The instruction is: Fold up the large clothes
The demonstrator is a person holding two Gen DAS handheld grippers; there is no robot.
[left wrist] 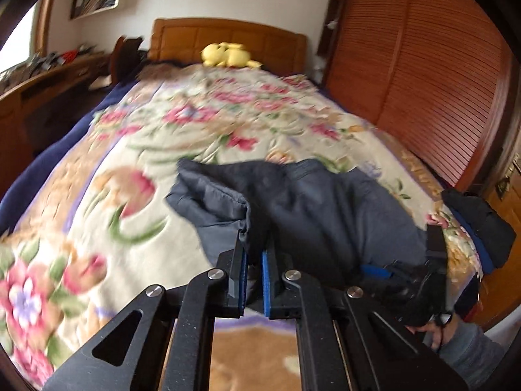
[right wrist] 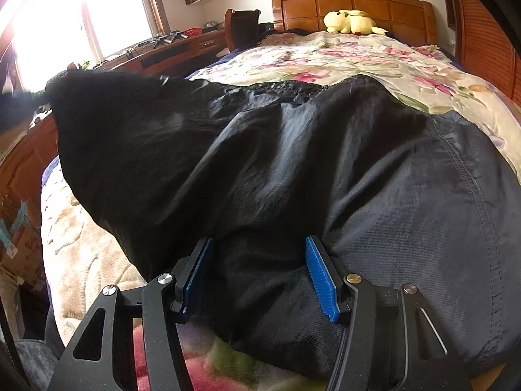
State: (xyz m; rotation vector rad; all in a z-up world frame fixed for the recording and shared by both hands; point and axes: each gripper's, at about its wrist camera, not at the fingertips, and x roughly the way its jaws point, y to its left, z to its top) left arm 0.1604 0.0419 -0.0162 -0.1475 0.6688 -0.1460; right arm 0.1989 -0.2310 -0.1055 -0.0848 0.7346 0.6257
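Note:
A large dark navy garment [left wrist: 312,208] lies bunched on the floral bedspread [left wrist: 136,150]. My left gripper [left wrist: 254,254] is shut on a folded edge of the garment and holds it lifted above the bed. In the right wrist view the garment [right wrist: 293,163] fills most of the frame. My right gripper [right wrist: 260,260] is open, its blue pads either side of a fold of the fabric near the bed's front edge. The right gripper also shows in the left wrist view [left wrist: 420,280], at the garment's right end.
A yellow plush toy [left wrist: 228,54] lies by the wooden headboard [left wrist: 228,36]. A wooden louvred wardrobe [left wrist: 423,65] stands right of the bed. A desk [right wrist: 156,55] with clutter and a chair [right wrist: 242,27] stand to the left, under a bright window.

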